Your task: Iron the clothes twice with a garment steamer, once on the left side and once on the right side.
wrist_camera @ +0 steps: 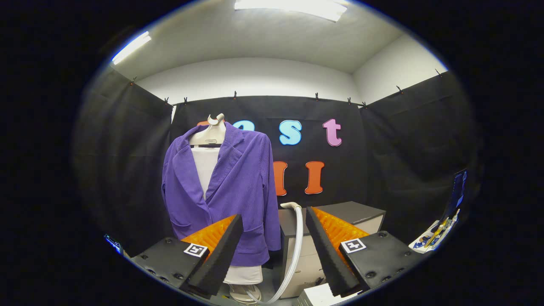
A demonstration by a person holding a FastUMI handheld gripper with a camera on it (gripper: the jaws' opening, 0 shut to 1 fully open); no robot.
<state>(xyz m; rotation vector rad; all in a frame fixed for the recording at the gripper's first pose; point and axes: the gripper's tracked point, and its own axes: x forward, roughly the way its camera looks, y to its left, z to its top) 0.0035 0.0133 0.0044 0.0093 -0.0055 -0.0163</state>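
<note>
Gripper [274,238] hanging wide open, holding nothing; soft purple ribbed jacket [229,187] beyond; pale steamer hose [297,238] looking light, bendy, grab rigid top.

Evenly lit indoor scene, fairly bright at the centre. 2 ceiling light panels [293,7] glare white — 1 overhead, 1 to the left — and wash the pale ceiling. The purple jacket [238,178] is clearly lit and sharp, its ribbed weave visible. Fisheye distortion bends the walls and ceiling lines outward, and brightness falls off toward the far left and right. The near gripper [274,250], fingers apart with nothing between, looks slightly soft — shadow beneath.
</note>
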